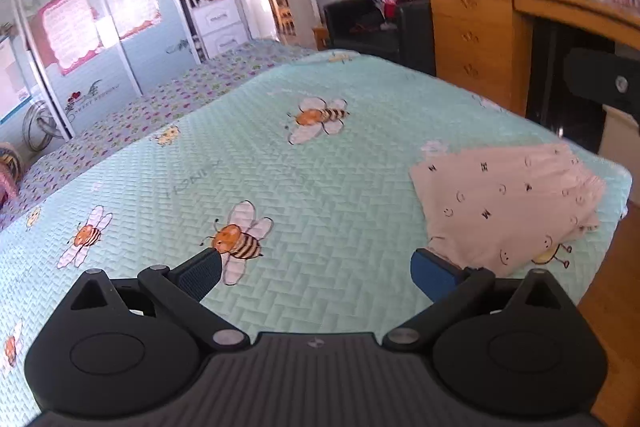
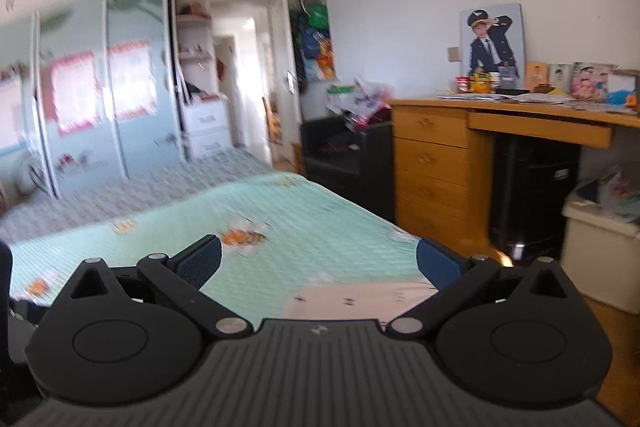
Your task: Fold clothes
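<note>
Garment [image 1: 508, 203] lies folded in left view; both tongs [image 1: 316, 269] [image 2: 318, 263] gape empty.

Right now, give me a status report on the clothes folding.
Left gripper open, empty. Right gripper open, empty. Folded beige garment lying on green bee-print bedspread near its corner. Nothing in the way.

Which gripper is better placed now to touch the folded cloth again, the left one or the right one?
Probably the right gripper. The folded garment lies directly under its open jaws. From the left gripper, also open, the garment lies off to the right, by the bed corner.
</note>
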The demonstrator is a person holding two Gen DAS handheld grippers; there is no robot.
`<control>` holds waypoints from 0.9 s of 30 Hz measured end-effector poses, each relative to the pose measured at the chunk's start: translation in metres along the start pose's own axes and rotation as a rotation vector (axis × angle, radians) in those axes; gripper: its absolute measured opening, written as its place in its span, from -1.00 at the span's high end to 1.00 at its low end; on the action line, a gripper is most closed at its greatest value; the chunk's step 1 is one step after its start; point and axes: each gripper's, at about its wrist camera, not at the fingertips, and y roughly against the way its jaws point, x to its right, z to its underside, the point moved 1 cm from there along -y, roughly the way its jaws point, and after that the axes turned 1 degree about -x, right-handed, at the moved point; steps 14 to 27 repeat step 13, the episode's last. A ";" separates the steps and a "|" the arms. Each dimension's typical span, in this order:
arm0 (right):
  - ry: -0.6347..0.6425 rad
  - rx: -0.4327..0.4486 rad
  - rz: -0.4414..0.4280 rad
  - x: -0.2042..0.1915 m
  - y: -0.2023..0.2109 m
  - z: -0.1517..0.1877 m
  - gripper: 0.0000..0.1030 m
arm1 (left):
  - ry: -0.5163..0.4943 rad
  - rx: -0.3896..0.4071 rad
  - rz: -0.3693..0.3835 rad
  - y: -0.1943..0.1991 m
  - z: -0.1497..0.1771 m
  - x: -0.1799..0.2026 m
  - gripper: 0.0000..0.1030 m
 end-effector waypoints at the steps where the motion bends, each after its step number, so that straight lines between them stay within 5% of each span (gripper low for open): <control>1: -0.002 0.016 -0.025 -0.002 0.002 0.000 -1.00 | 0.027 0.005 0.007 0.003 0.002 -0.006 -1.00; 13: 0.094 0.049 -0.264 -0.075 0.008 -0.002 -0.92 | 0.222 0.022 -0.095 0.037 0.022 -0.079 -1.00; 27: 0.094 0.049 -0.264 -0.075 0.008 -0.002 -0.92 | 0.222 0.022 -0.095 0.037 0.022 -0.079 -1.00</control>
